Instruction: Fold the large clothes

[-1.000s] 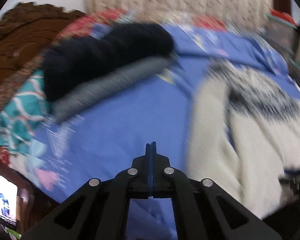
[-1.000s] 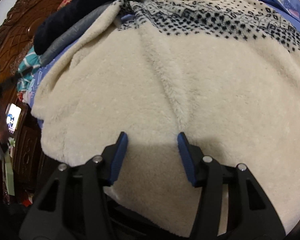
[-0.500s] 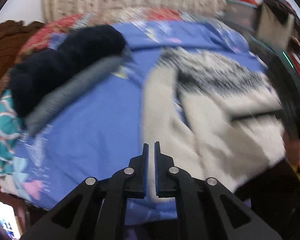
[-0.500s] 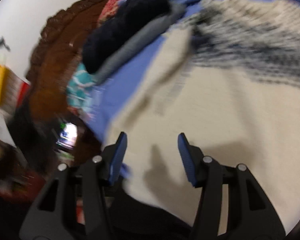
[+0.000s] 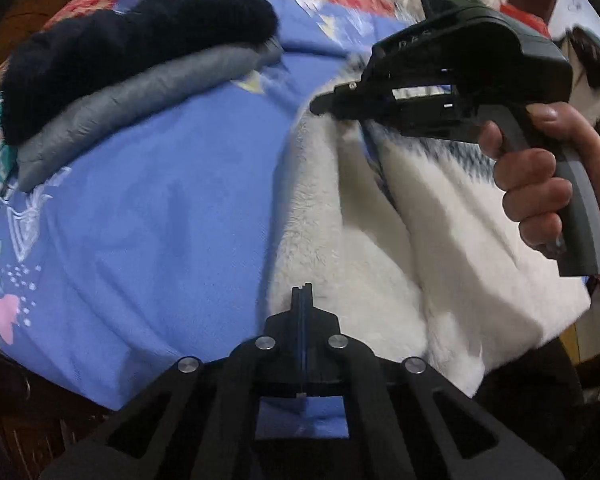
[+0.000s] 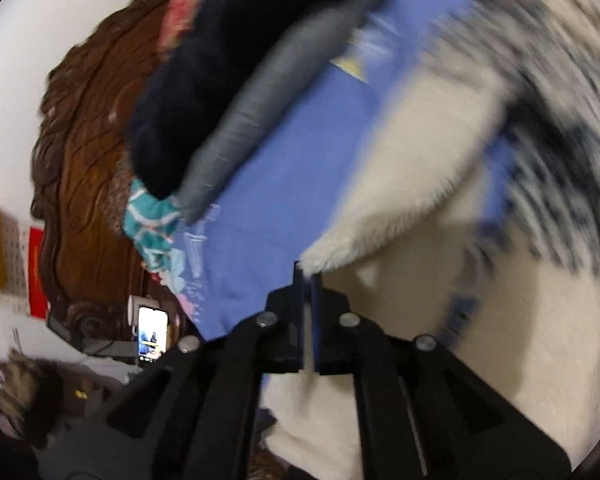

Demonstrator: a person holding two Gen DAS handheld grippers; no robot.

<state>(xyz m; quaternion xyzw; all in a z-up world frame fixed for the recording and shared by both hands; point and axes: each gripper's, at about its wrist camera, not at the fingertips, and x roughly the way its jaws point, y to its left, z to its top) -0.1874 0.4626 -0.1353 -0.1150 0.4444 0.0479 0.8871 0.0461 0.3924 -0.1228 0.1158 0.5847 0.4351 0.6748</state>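
A: Where's the garment?
B: The cream fleece sweater with the dark patterned yoke (image 5: 452,240) lies on the right of the blue printed bedsheet (image 5: 160,220).
A: And the tools?
B: Right tool (image 6: 307,276) pinches the sweater's sleeve end; left tool (image 5: 302,294) is closed over its near edge.

Black plastic left gripper (image 5: 302,300) with blue-lined fingers and silver screws; bare-skinned right hand (image 5: 556,184) on right gripper's (image 5: 320,104) grey handle.

Motion blur smears the sweater's (image 6: 440,184) dark patterned band at the far right; its right side runs past the frame edge, and the right gripper (image 6: 307,280) hides some near fleece
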